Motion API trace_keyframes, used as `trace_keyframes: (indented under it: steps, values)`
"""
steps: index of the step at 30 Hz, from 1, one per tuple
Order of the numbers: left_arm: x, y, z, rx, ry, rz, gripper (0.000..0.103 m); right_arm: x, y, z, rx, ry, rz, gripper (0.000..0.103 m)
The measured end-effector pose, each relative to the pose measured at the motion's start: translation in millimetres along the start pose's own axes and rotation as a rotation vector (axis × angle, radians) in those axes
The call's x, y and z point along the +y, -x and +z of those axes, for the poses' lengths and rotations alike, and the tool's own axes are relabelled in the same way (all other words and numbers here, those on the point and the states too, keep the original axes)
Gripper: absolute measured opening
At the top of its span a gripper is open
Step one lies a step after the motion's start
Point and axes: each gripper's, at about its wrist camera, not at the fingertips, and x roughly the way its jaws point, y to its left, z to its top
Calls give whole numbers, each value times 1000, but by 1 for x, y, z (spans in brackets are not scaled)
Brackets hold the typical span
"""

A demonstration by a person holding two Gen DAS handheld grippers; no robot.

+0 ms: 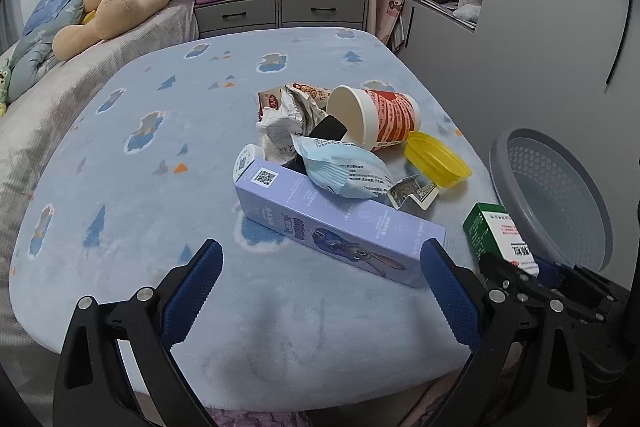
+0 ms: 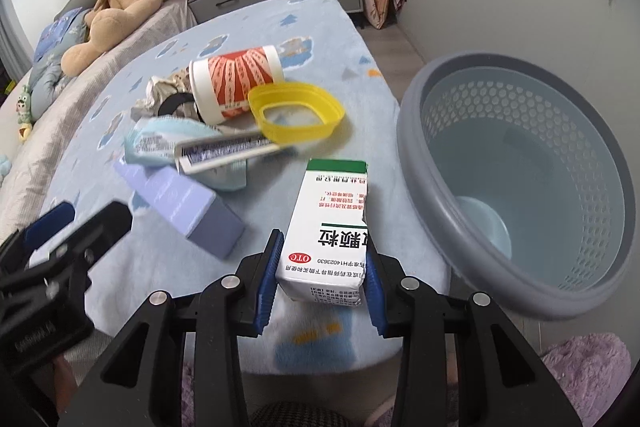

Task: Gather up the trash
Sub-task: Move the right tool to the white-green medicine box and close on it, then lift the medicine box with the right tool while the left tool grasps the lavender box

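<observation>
Right tongs (image 2: 322, 281) pinch the white-green medicine box (image 2: 328, 227), held above bed edge beside the grey basket (image 2: 424, 155). Left tongs (image 1: 322, 297) spread wide – nothing betw. pads, near purple carton (image 1: 340, 227). Trash pile on blue blanket (image 1: 140, 155): noodle cup (image 1: 384, 119), yellow lid (image 1: 436, 159), wrappers.
</observation>
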Motion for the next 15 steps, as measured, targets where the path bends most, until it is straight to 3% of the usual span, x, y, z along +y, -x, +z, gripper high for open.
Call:
trace_keyframes:
  steps: [7, 11, 15]
  values:
    - [-16, -8, 4, 1, 3, 8, 95, -13, -4, -14, 22, -18, 40, 38]
    - [-22, -15, 7, 17, 6, 9, 95, -20, 4, -14, -7, -22, 30, 64]
    - [-30, -18, 5, 20, -13, 16, 95, -29, 13, -14, -23, -35, 36, 67]
